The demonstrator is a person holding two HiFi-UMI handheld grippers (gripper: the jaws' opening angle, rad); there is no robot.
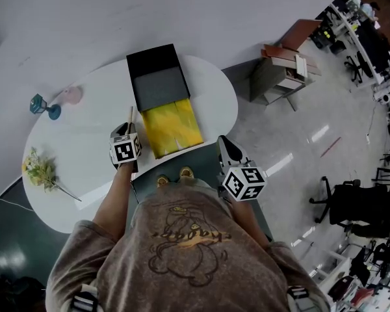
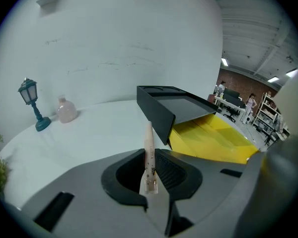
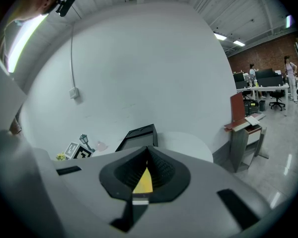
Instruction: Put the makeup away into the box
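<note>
A black box (image 1: 157,77) stands on the white oval table (image 1: 84,148), and its yellow-lined tray (image 1: 171,129) is slid out toward me. My left gripper (image 1: 129,134) is just left of the tray and shut on a slim cream makeup pencil (image 1: 130,117). In the left gripper view the pencil (image 2: 149,152) stands up between the jaws (image 2: 150,180), pointing toward the box's (image 2: 161,105) near corner, with the yellow tray (image 2: 213,140) to its right. My right gripper (image 1: 225,143) hovers off the table's right edge, shut and holding nothing (image 3: 148,150); the box (image 3: 139,134) lies ahead of it.
At the table's left stand a small teal lamp figure (image 1: 44,106), a pink bottle (image 1: 72,95) and a sprig of yellow flowers (image 1: 40,168). A low cabinet (image 1: 279,73) stands on the floor to the right. An office chair (image 1: 351,203) is farther off.
</note>
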